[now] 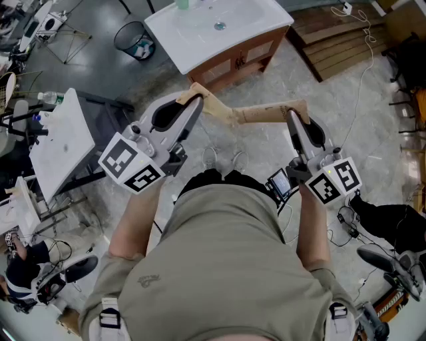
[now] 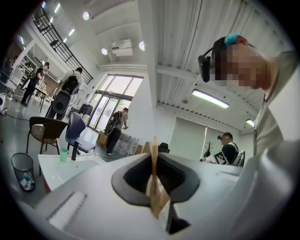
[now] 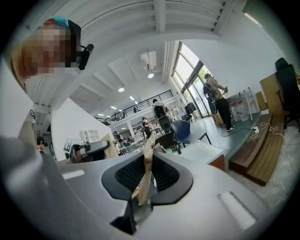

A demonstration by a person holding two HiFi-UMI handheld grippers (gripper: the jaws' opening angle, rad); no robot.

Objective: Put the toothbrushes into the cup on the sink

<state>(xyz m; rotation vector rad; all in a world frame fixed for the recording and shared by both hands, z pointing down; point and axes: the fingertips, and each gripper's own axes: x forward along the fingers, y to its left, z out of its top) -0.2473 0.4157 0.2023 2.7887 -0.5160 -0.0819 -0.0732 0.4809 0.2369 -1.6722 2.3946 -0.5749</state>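
Two thin tan strips, wood or card by the look, taken here for the toothbrushes, though too blurred to swear to. One tan strip (image 1: 214,108) nipped in the left gripper (image 1: 197,100), the other tan strip (image 1: 273,112) in the right gripper (image 1: 291,117). Jaws on both sides drawn almost together, pinching the flat pieces edge-on.

Held out in front of the body, well short of the white basin sink (image 1: 246,20) on its wooden cabinet (image 1: 233,63). Long axes laid nearly flat: left piece slanting across toward the right, right piece running crosswise toward the left, free ends meeting or close to it between the two tools.

Small green cup (image 2: 63,154) upright at the basin's far left corner, ahead and a little left of both grippers, so nearer the left one.

Probably called for next: carry forward over the basin, left side first, then tip that strip up on end above the cup's mouth. Some risk of the free ends snagging if moved together.
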